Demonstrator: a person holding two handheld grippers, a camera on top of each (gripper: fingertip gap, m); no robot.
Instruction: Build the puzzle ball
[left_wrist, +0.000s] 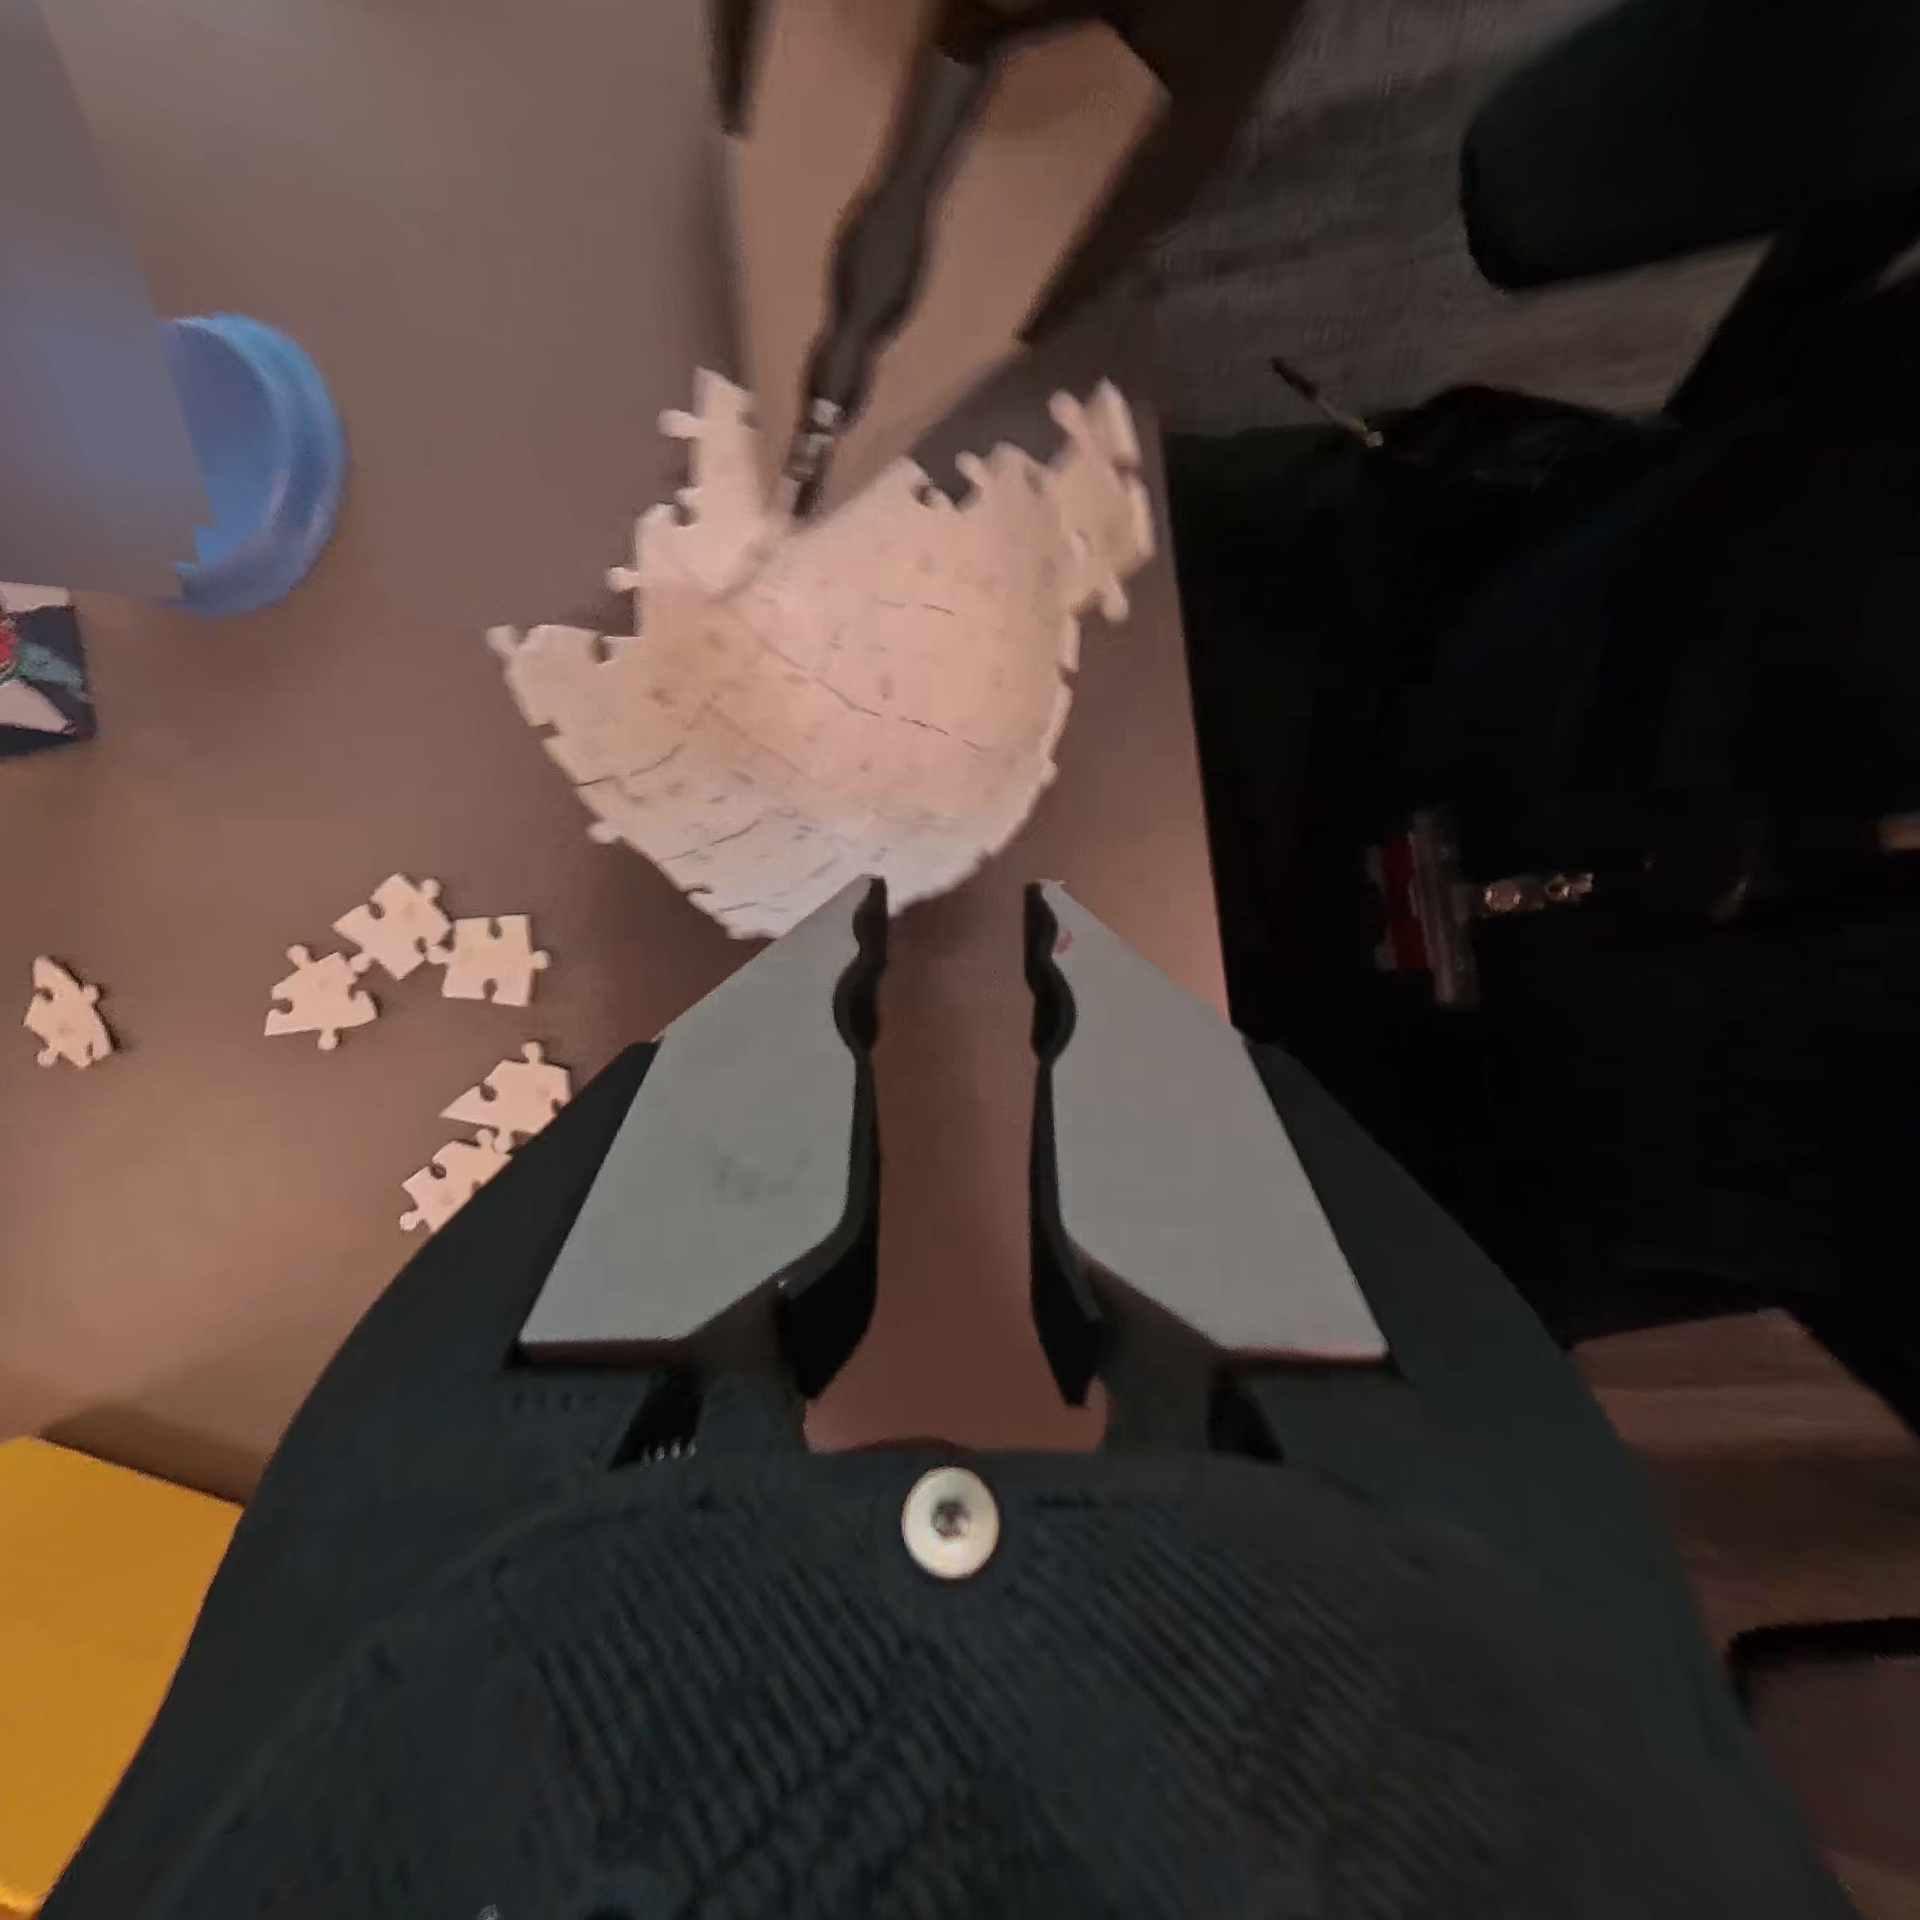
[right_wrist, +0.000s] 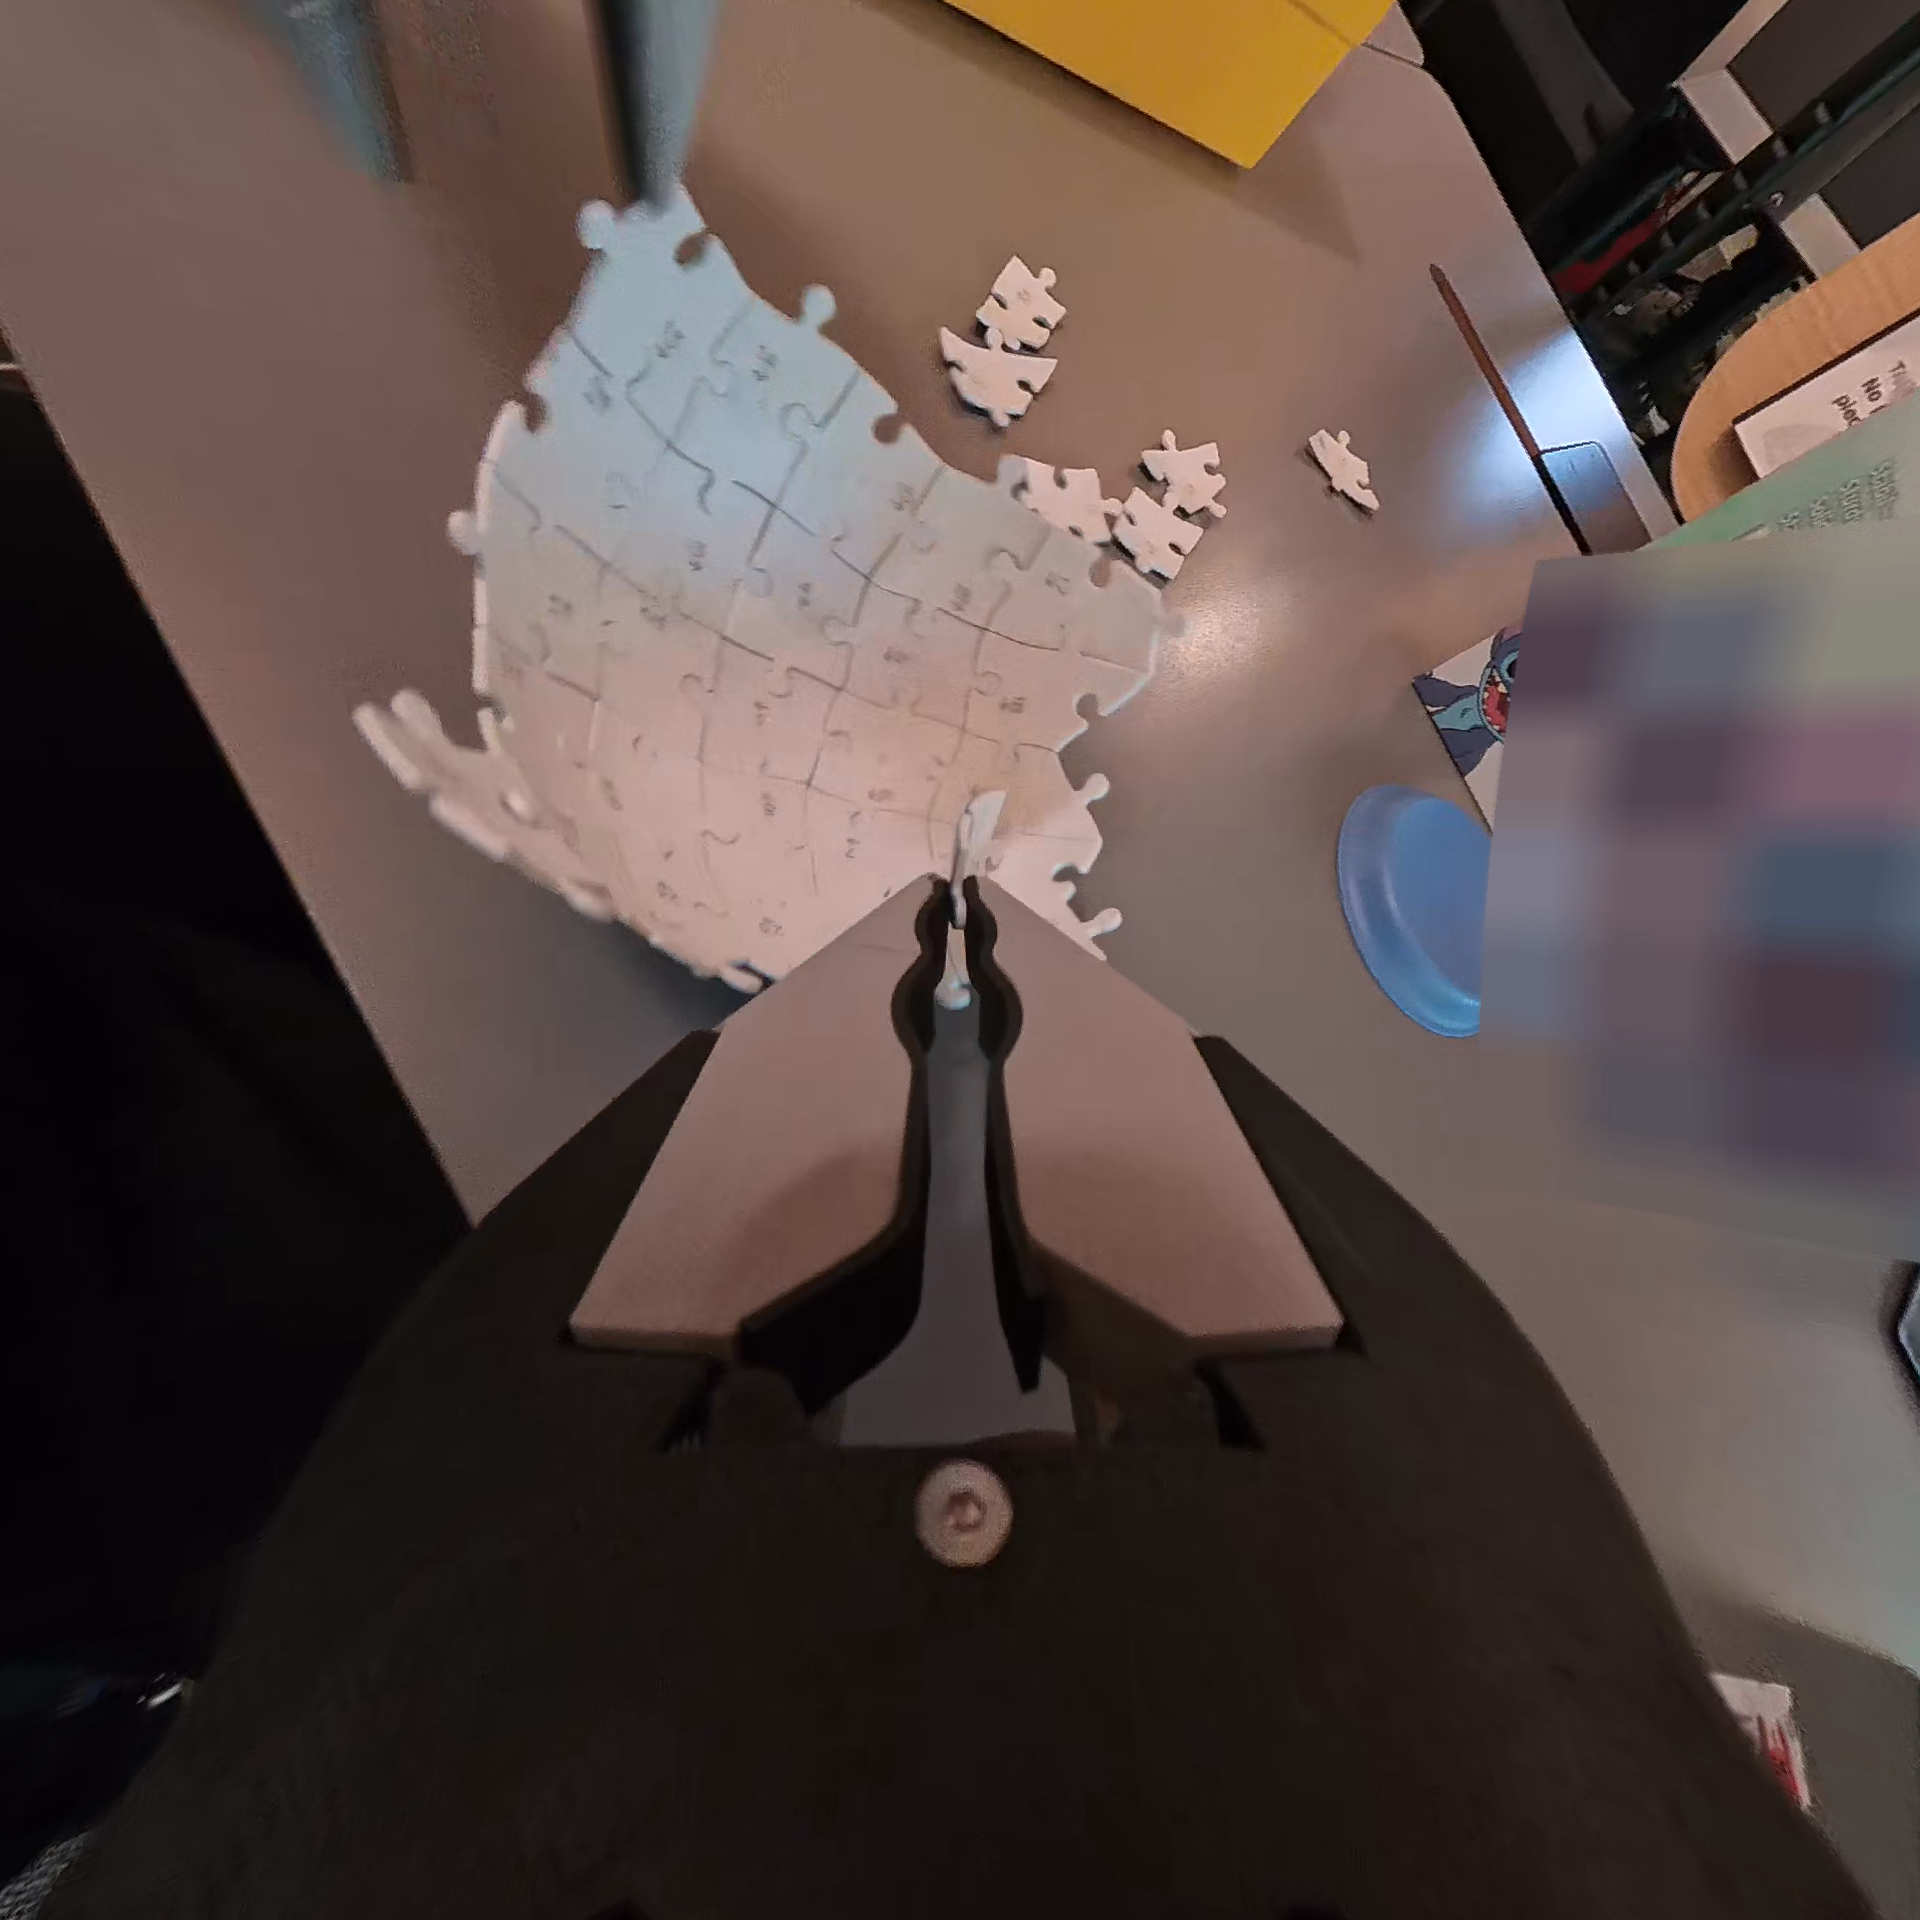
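Gripping one puzzle shell (right_wrist: 790, 665) (right gripper (right_wrist: 958, 894)), six loose pieces (right_wrist: 1164, 499)

- Matt white card-like puzzle shell (right_wrist: 790, 665), fine seams.
- Smooth grey-brown table (right_wrist: 1278, 665), soft sheen.
- Translucent blue plastic dish (right_wrist: 1403, 914), glossy.
- Ribbed matt black plastic hand-held gripper (left_wrist: 954, 899).

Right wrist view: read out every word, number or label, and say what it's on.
Puzzle shell: small print on each piece, too blurred to read.
Loose pieces: marks too small to read.
White sign, far right: print there, cut off; I don't quote writing.
Green sheet: faint print, blurred.
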